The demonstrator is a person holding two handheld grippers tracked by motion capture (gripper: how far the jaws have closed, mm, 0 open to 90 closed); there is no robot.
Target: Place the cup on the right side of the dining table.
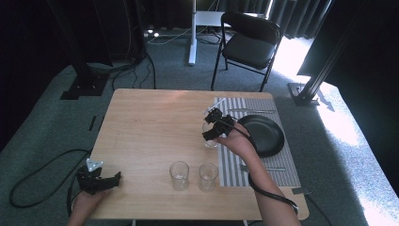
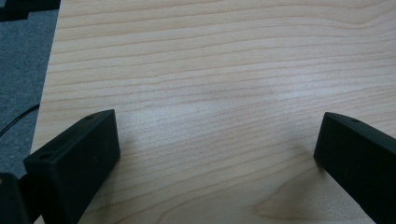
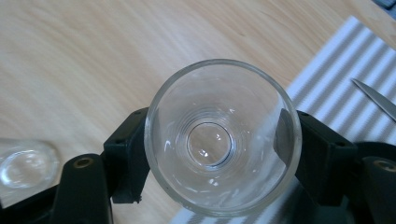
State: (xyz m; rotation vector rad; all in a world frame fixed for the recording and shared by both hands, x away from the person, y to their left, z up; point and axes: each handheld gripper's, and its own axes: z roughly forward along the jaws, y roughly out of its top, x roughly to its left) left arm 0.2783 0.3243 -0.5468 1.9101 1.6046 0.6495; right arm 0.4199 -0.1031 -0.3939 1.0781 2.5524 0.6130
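My right gripper (image 1: 210,135) is shut on a clear drinking glass (image 3: 222,135), its black jaws pressing the glass's sides, at the left edge of the striped placemat (image 1: 235,167). The same glass (image 1: 210,139) stands upright beside the black plate (image 1: 263,134). Two more clear glasses (image 1: 179,175) (image 1: 208,176) stand side by side near the front of the wooden table (image 1: 150,127); one of them (image 3: 23,165) is blurred at the lower left of the right gripper view. My left gripper (image 2: 219,154) rests at the table's front left corner, open over bare wood. The left gripper (image 1: 106,180) points right.
A knife (image 1: 251,111) lies on the placemat beyond the plate, and cutlery (image 1: 263,168) lies in front of it. A black folding chair (image 1: 249,42) stands behind the table. Cables (image 1: 42,174) trail on the grey carpet at the left.
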